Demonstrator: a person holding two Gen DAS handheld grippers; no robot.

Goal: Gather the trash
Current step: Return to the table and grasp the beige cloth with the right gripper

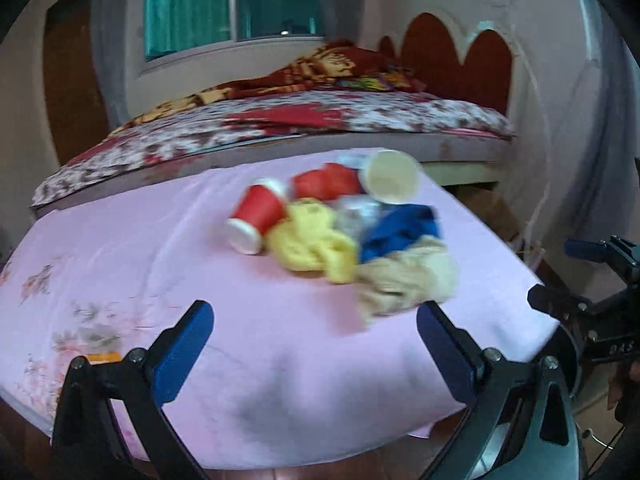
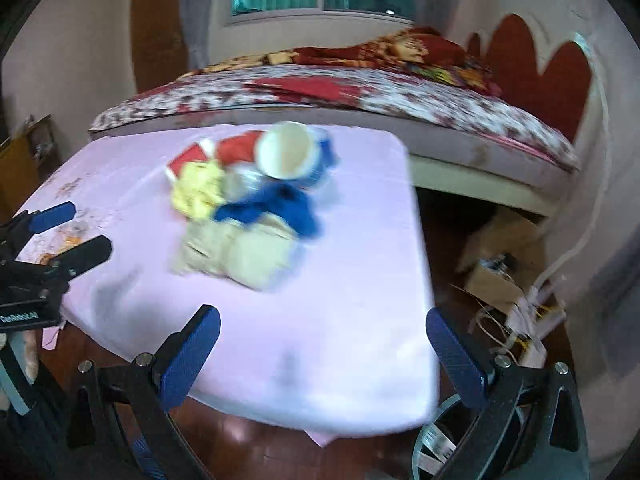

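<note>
Both frames are pretty motion-blurred, so fine detail is mushy. The trash is one heap toward the far middle of a table covered in a pink cloth (image 1: 160, 248), with a bed (image 1: 360, 116) right behind it.

In the heap: a red paper cup (image 1: 258, 216) lying on its side, long axis running diagonally — white bottom toward the camera and left in the left wrist view, mouth toward the back right. Behind it is a second red cup (image 1: 324, 182), also tipped over, though I can't tell which way it points. A white cup (image 1: 390, 176) at the back of the pile is tipped so its open mouth faces the camera in both views. In front of those sit a crumpled yellow wad (image 1: 316, 242), a blue crumpled piece (image 1: 400, 232) to its right, something clear and crinkly (image 1: 356, 210) between them, and a beige crumpled wad (image 1: 404, 276) nearest the front edge. Everything in the heap is touching its neighbours.

The left gripper (image 1: 314, 340) has its tongs spread wide with nothing between them, hovering over the near part of the cloth, short of the pile. The right gripper (image 2: 322, 346) is the same — spread wide, empty, over the near right corner of the table. Each one shows at the edge of the other's view, also apart from the trash.

On the floor by the right gripper there's the rim of a round bin (image 2: 434, 436), plus a cardboard box (image 2: 496, 264) and some white cables (image 2: 532, 316) under the bed edge.
</note>
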